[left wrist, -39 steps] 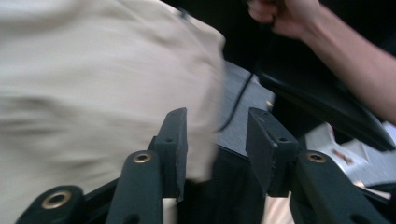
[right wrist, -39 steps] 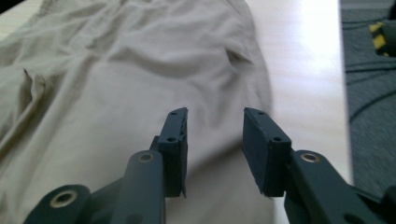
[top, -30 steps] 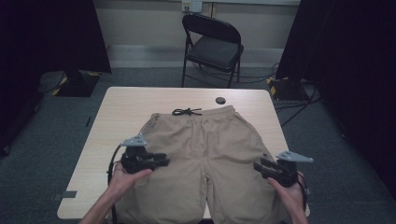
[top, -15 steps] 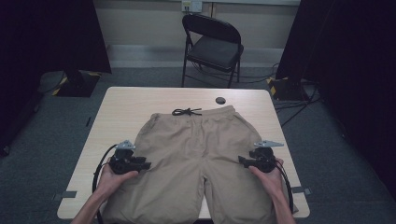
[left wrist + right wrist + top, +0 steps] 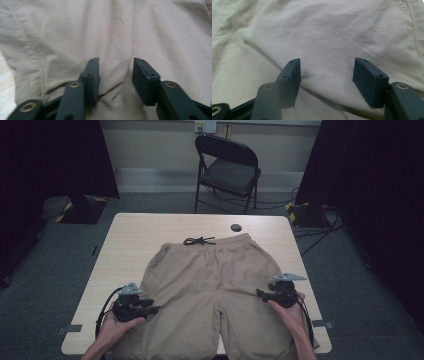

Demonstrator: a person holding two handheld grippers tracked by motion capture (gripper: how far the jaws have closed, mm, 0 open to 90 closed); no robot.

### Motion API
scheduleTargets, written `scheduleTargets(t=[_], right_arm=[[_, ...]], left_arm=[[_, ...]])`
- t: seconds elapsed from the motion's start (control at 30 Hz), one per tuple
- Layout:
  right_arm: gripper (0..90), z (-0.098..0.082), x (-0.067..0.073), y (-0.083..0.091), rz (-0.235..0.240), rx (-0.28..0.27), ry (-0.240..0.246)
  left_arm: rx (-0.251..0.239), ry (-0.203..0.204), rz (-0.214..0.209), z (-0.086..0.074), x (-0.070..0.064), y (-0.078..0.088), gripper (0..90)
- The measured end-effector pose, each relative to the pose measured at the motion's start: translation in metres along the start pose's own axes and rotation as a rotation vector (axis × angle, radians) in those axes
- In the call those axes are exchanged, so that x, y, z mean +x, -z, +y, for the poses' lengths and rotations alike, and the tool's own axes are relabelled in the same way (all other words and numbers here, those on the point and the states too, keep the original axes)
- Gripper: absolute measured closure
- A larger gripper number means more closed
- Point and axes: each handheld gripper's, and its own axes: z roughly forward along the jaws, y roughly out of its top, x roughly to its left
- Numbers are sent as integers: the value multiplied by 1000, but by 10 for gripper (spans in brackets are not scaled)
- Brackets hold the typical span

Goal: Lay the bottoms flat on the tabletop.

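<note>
While spread flat on light wooden table (image 5: 135, 235), beige cotton drawstring shorts (image 5: 215, 285) lie waistband away from person, legs toward near edge. Left gripper (image 5: 150, 309) at outer edge of left leg, jaws roughly half apart, just been opening; raised fold of fabric betw. pads (image 5: 92, 75), not pinched. Right gripper (image 5: 262, 293) at outer edge of right leg, jaws also apart, opened w/in last sec; cloth ridge betw. pads (image 5: 293, 75), no clamp visible. Vs. earlier frames: both grippers lower and further out toward side seams, left one closer to table's near edge. Leg hems cut off at bottom of high view. Contact of pads w/ fabric hard to tell: close-ups soft, blurry.
</note>
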Motion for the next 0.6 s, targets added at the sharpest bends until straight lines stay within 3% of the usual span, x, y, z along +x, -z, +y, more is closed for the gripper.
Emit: scheduleTargets(t=[0.07,0.1,0.23,0.3,0.33,0.4,0.5,0.53,0.57,0.6], right_arm=[[380,0,2,3,-13,19,12],[379,0,2,5,-10,36,9],[350,6,-3,8,-12,21,-19],[333,14,-6,10,-5,-13,-32],[333,14,-6,10,-5,-13,-32],[319,28,-4,7,0,-36,-26],[262,37,-3,-6,-21,-25,-16],[245,39,-4,-11,-29,-34,-15],[224,41,-4,-16,-41,-37,-16],[224,41,-4,-16,-41,-37,-16]], left_arm=[[-12,9,-16,4,1,3,550],[-67,25,-33,16,5,13,550],[-105,-6,19,41,16,25,550],[-148,41,27,60,36,22,546],[-148,41,27,60,36,22,544],[-158,87,44,66,55,3,537],[-132,91,89,66,68,-18,522],[-132,91,89,66,68,-18,512],[-121,130,79,63,77,-31,501],[-121,130,79,63,77,-31,499]])
